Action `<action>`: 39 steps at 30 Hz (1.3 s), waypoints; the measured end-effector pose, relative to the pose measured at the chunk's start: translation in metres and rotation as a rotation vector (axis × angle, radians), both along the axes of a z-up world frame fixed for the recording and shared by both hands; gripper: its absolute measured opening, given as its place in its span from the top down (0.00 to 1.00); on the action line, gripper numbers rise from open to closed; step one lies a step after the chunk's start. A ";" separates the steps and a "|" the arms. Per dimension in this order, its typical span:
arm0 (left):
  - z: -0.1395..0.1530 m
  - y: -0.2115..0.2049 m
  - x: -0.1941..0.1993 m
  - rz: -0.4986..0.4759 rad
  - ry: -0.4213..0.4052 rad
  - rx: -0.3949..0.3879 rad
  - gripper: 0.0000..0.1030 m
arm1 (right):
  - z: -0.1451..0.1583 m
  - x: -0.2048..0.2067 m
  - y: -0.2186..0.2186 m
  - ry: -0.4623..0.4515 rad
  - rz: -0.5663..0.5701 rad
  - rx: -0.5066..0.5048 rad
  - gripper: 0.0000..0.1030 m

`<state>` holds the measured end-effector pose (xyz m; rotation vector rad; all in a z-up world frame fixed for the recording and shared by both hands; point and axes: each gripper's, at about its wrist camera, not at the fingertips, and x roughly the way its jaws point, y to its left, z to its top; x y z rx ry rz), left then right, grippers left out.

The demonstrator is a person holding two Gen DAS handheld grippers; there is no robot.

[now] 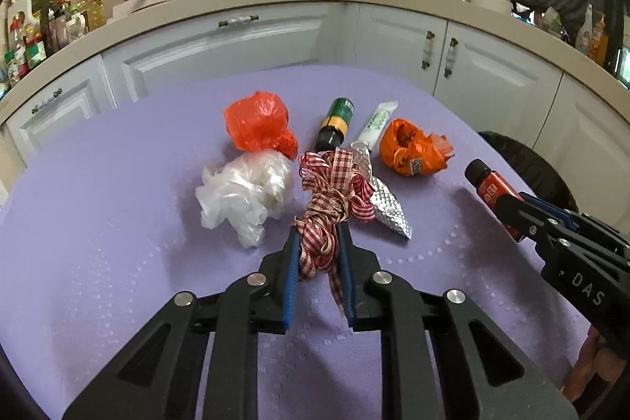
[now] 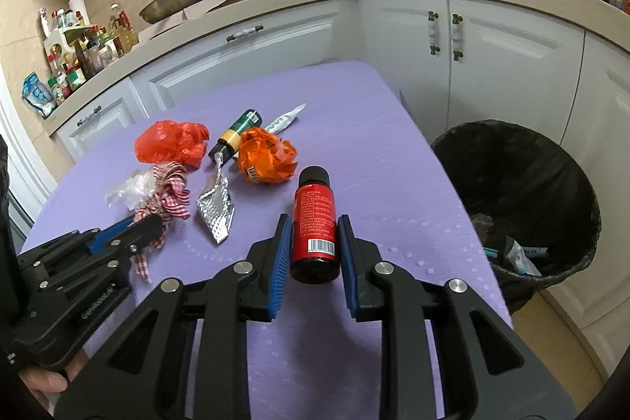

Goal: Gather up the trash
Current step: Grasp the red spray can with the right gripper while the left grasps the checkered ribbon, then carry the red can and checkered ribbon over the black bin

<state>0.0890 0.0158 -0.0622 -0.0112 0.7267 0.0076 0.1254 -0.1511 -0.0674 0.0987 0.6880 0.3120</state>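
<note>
Your left tool [image 1: 317, 247] is clenching the checked ribbon [image 1: 334, 191] (mid-desk); your right tool [image 2: 314, 243] is gripping the red bottle [image 2: 315, 219] near the desk's [image 2: 354, 128] right edge.

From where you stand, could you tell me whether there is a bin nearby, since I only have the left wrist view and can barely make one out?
Observer: Yes. A bin lined with a black bag stands on the floor just past the table's right edge.
Operator: Thank you. Is anything in it already?
Observer: Some scraps lie at the bottom, near the side closest to the table.
Operator: And the red bottle in the right gripper, which end is nearer the camera?
Observer: The red bottle sits between the right gripper's blue pads with its base towards the camera and its black cap pointing away; a barcode shows near the base.
</note>
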 end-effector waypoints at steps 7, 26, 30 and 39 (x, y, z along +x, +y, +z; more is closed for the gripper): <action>0.016 -0.010 -0.001 -0.001 -0.038 -0.008 0.81 | 0.007 -0.002 -0.019 -0.030 -0.040 0.003 0.77; 0.052 -0.096 0.024 -0.131 -0.171 -0.005 0.81 | 0.023 0.007 -0.121 -0.151 -0.253 -0.031 0.77; 0.054 -0.127 0.032 -0.179 -0.197 0.013 0.81 | 0.022 0.013 -0.145 -0.165 -0.299 -0.043 0.77; 0.045 -0.176 0.057 -0.241 -0.180 0.023 0.81 | 0.014 0.026 -0.181 -0.184 -0.353 -0.060 0.77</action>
